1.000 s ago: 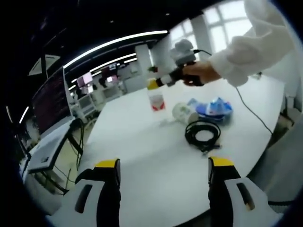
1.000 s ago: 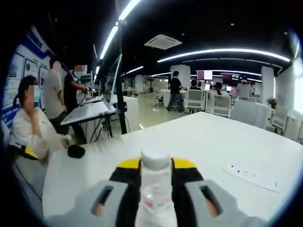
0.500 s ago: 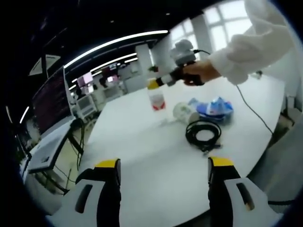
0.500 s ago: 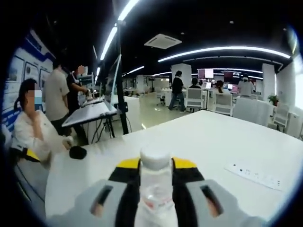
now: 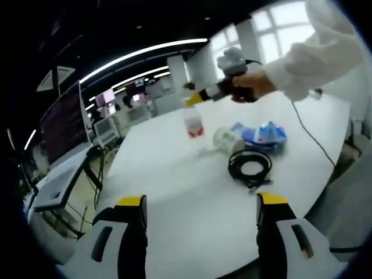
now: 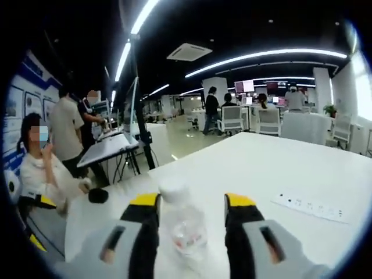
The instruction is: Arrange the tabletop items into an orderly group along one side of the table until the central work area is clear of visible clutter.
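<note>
Right hand-held gripper [image 6: 192, 209] is spread around the bottle [image 6: 181, 224] standing on the surface [image 6: 279, 174]; left hand-held gripper [image 5: 200, 206] is spread, near the cable [image 5: 249, 165].

I see one large white table [image 5: 192, 192] carrying everything. In the left gripper view, a clear plastic bottle [image 5: 192, 121] with a red label stands upright on it, toward the far side. Just beside that lies a white tape roll [image 5: 224, 139], touching or nearly touching a crumpled blue and white cloth [image 5: 264, 135]. A coiled black cable [image 5: 249, 165] lies on the bare top, close in front of those two. In the right gripper view I make out the bottle [image 6: 182, 225] upright on the table, a white power strip [image 6: 310, 207] lying flat well to its right, and a small dark object [image 6: 98, 195] near the table's left edge.
</note>
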